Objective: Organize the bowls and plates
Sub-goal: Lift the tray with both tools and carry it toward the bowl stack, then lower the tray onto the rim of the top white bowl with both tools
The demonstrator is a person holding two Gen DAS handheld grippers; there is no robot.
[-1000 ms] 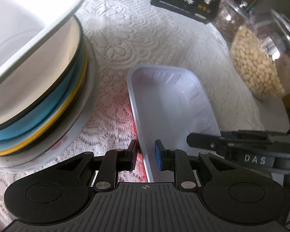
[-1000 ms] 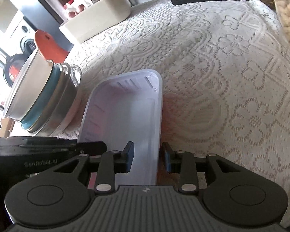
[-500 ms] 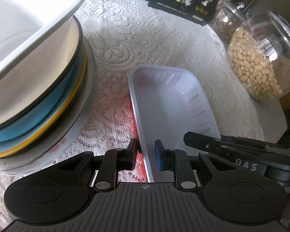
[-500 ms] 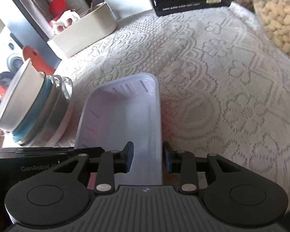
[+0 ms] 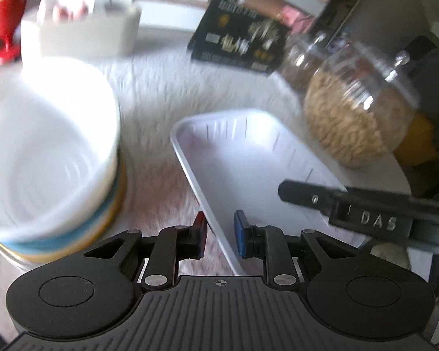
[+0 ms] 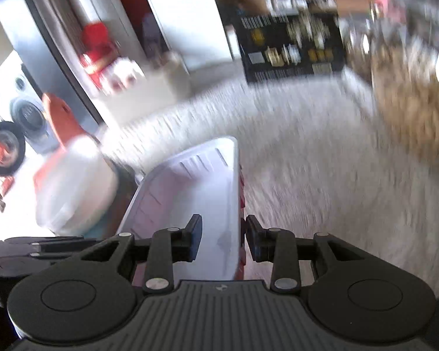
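A white rectangular tray (image 5: 248,169) with a red underside hangs just above the lace cloth, held from both sides. My left gripper (image 5: 219,234) is shut on its left rim. My right gripper (image 6: 222,234) is shut on its right rim (image 6: 237,193), and one of its black fingers (image 5: 307,193) lies across the tray in the left wrist view. Left of the tray stands a stack of bowls and plates (image 5: 44,146), with a white bowl on top of blue and yellow rims. The stack (image 6: 76,181) is blurred in the right wrist view.
A glass jar of peanuts (image 5: 357,111) and a smaller jar stand to the right of the tray. A black printed box (image 5: 240,44), a beige box (image 5: 87,35) and a red bottle (image 5: 3,14) stand at the back. The lace tablecloth (image 6: 322,175) stretches to the right.
Both grippers have risen with the tray between them, lifting it off the cloth. Both views now tilt up, showing more of the back of the table, with motion blur.
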